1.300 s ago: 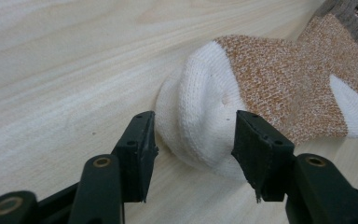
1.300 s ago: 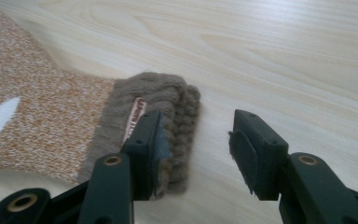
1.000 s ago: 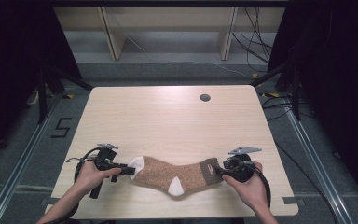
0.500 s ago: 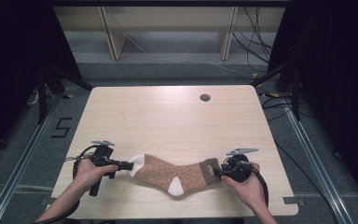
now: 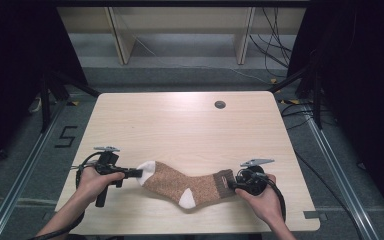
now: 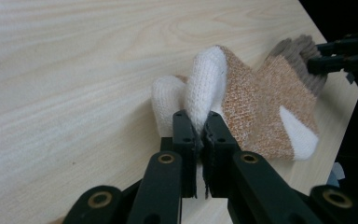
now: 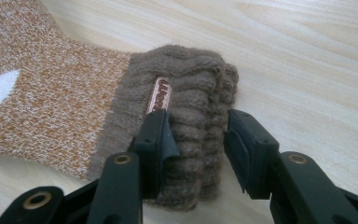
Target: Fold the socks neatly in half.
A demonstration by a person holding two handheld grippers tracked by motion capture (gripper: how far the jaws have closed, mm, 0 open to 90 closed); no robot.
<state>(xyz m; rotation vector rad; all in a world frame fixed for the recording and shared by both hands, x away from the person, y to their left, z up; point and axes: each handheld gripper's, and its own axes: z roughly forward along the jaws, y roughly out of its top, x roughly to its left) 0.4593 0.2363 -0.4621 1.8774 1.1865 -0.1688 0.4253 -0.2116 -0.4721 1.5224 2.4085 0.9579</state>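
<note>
Two tools on one sock (image 5: 182, 183), and I'm in the stretching-out step, laying it flat along the near edge of the bench (image 5: 190, 125). My left tool (image 6: 198, 132) is pinched nearly closed on a fold of the white toe, which rides up off the wood. My right tool (image 7: 193, 135) sits over the brown ribbed cuff with its jaws apart, straddling the cuff rather than squeezing it, just beside the little woven label (image 7: 159, 94). Next move, as I judge it: close the right tool on the cuff, or draw it away, then ease the toe down so nothing bunches. Compared with a second ago, both tools have slid toward me, and the sock has come along with them.
</note>
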